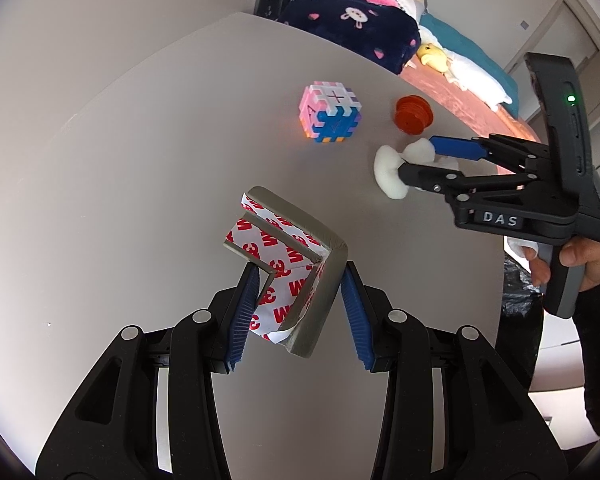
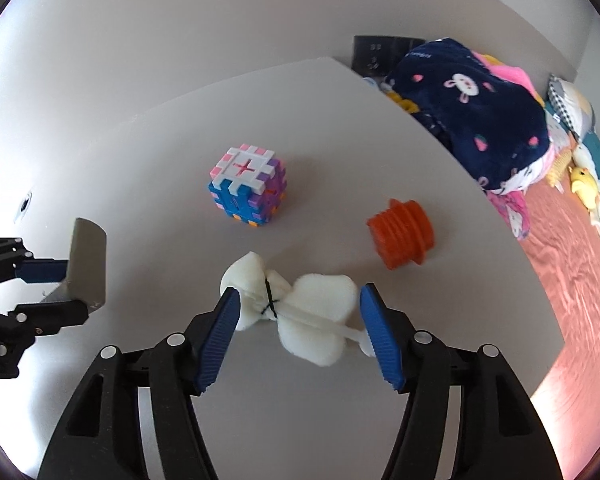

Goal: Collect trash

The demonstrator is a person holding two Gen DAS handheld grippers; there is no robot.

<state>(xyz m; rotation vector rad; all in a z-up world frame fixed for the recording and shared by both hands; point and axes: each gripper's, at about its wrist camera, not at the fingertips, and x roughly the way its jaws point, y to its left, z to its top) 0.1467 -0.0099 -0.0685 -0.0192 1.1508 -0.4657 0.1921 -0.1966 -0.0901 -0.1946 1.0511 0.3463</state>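
Observation:
A grey foam corner guard (image 1: 300, 256) with red-printed white adhesive backing lies on the grey table (image 1: 140, 160). My left gripper (image 1: 300, 304) is open, its jaws on either side of the guard's near arm, not clamped. The guard also shows at the left of the right wrist view (image 2: 88, 264). White foam packing pieces (image 2: 300, 312) tied with a black band lie on the table between the open jaws of my right gripper (image 2: 298, 320). In the left wrist view the right gripper (image 1: 416, 156) straddles the same foam (image 1: 388, 172).
A multicoloured puzzle cube (image 2: 248, 190) and an orange ribbed plug (image 2: 402, 232) sit on the table beyond the foam. A navy blanket (image 2: 472, 112) and plush toys lie on a bed past the table's right edge. A black bag (image 1: 518, 288) hangs at the table's right side.

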